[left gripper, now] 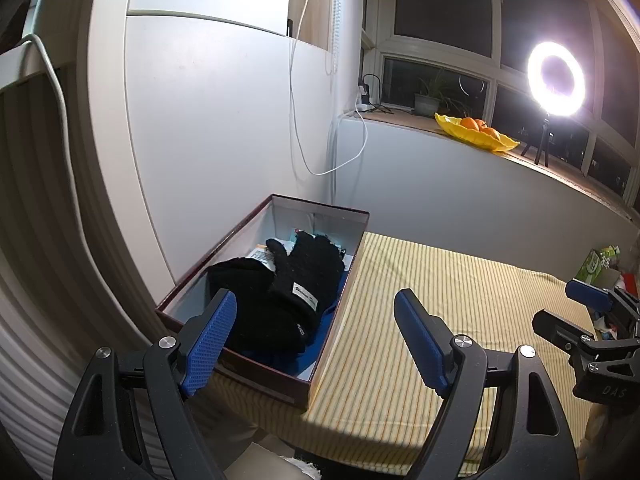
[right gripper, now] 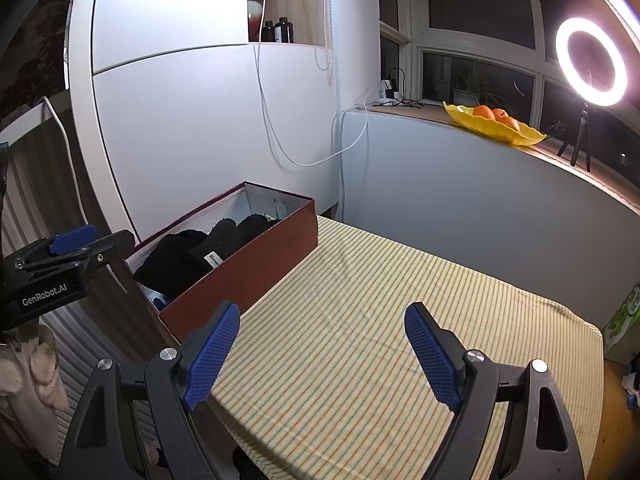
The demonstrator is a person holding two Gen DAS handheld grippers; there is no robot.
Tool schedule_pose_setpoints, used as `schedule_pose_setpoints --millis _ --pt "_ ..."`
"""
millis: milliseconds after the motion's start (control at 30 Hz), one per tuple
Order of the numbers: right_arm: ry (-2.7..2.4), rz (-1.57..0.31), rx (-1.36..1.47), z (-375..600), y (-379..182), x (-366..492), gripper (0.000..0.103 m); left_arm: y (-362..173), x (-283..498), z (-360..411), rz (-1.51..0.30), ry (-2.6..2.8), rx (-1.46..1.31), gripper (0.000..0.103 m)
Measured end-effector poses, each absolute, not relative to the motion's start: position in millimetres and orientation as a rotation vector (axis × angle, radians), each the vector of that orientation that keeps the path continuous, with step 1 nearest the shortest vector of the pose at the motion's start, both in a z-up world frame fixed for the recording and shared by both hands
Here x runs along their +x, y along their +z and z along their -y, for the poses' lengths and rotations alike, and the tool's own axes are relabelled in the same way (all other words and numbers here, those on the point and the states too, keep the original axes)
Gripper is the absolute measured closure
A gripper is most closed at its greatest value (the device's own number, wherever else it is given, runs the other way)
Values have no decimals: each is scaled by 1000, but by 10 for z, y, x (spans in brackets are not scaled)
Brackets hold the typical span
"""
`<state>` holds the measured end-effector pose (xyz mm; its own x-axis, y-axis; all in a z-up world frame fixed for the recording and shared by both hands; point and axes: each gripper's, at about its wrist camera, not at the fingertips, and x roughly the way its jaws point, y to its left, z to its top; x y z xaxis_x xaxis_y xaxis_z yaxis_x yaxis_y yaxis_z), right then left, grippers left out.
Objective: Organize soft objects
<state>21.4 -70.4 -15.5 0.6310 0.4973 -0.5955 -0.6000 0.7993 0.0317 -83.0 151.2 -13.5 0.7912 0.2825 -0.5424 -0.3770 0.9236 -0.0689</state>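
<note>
Left cam: left tool (left gripper: 316,334) is spread wide with nothing in it, hovering over the counter (left gripper: 440,320). Black gloves (left gripper: 304,280) sit in the box (left gripper: 340,312) at 10 o'clock.

Right cam: right tool (right gripper: 322,354) is also wide and empty, box (right gripper: 248,276) at 10 o'clock, gloves (right gripper: 208,248) inside.

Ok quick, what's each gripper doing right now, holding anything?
Left gripper: open, holding nothing.
Right gripper: open, holding nothing.
</note>
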Motion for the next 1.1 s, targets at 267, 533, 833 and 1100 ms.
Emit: schedule_pose_setpoints --millis 267,533,833,1100 --pt "631 -636 -169 728 -178 225 22 -138 -830 -1499 -555 357 -179 22" --pt "627 -641 -162 755 -191 238 22 -136 -830 -1462 -557 355 -174 22" --pt "627 -649 -154 782 -217 261 21 -132 -838 -1422 -558 357 -174 22" --pt "622 -656 -149 801 -247 272 21 -141 -812 -1383 -560 353 -170 22"
